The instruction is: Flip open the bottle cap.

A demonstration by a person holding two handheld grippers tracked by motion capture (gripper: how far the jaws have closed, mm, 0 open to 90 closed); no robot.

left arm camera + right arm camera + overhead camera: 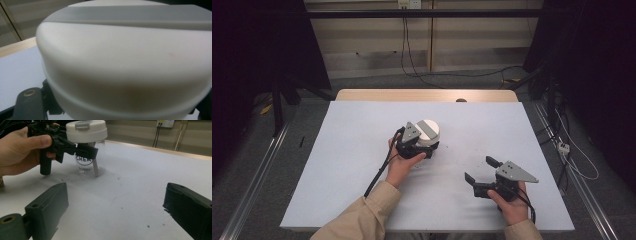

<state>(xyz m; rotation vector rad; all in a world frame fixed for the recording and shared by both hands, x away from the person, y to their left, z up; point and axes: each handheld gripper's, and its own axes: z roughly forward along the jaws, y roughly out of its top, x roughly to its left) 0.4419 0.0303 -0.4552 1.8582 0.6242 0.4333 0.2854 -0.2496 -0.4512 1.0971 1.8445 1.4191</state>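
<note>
A clear jar (88,157) with black lettering and a white lid (428,131) bearing a grey strip stands upright near the middle of the white table (342,165), and the left gripper (414,145) clamps it from the person's side, its jaws closed on the jar just under the lid. The right gripper (479,175) sits well apart from the jar, nearer the table's front edge and to the jar's right, its jaws spread wide with nothing between them and pointing towards the jar.
</note>
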